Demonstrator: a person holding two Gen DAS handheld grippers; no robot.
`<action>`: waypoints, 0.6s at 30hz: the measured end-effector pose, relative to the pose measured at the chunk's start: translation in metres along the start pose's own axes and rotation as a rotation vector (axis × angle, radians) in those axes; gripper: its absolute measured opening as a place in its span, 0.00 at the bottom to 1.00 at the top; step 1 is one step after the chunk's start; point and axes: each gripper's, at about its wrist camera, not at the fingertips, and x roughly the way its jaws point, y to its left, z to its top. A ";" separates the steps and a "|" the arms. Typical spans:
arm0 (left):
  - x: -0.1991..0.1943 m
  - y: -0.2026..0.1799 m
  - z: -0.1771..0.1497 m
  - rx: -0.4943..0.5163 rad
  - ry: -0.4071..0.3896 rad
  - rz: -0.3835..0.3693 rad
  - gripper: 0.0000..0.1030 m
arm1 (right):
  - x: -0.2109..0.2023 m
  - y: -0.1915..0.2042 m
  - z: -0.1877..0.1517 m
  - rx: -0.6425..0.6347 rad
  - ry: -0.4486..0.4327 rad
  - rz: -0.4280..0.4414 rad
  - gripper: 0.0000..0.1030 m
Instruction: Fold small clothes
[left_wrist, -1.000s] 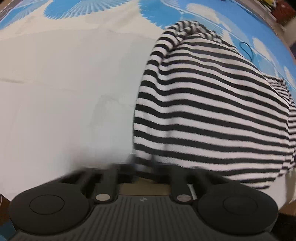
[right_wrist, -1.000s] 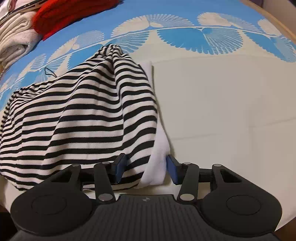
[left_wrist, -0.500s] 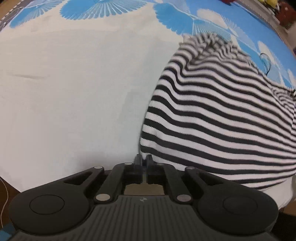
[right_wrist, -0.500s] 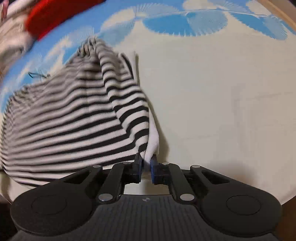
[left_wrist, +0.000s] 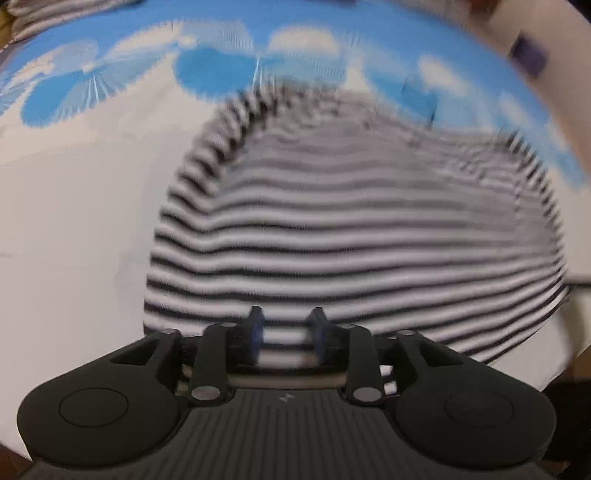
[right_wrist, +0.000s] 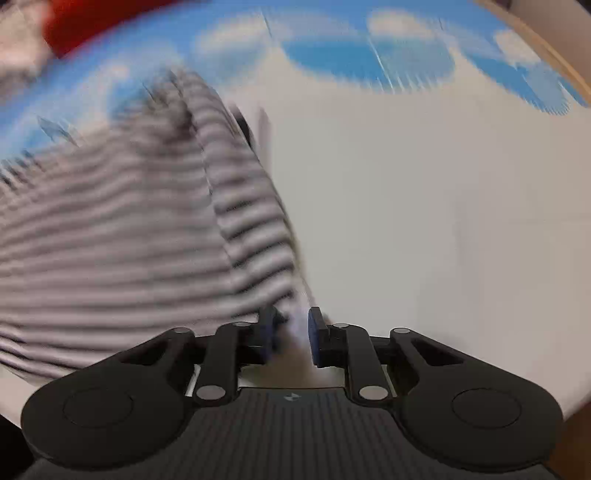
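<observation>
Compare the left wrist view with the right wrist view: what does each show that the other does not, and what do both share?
Only the left wrist view shows the left hand-held gripper, jaws opening over striped cloth, and a purple patch at top right.

Only the right wrist view shows the right hand-held gripper, jaws opening around the garment's white edge, a red garment at top left, and a wooden rim at the right.

Both show the black-and-white striped garment lying on the blue-and-white patterned cloth, and both are blurred.
</observation>
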 end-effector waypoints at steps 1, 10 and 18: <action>0.007 0.000 -0.002 -0.001 0.051 0.032 0.39 | -0.001 -0.005 0.001 0.029 -0.008 -0.003 0.33; -0.016 0.016 0.004 -0.118 -0.062 0.029 0.40 | -0.057 0.013 0.006 -0.085 -0.340 0.074 0.35; -0.038 0.025 -0.001 -0.131 -0.155 0.061 0.40 | -0.031 0.040 -0.007 -0.208 -0.183 0.049 0.45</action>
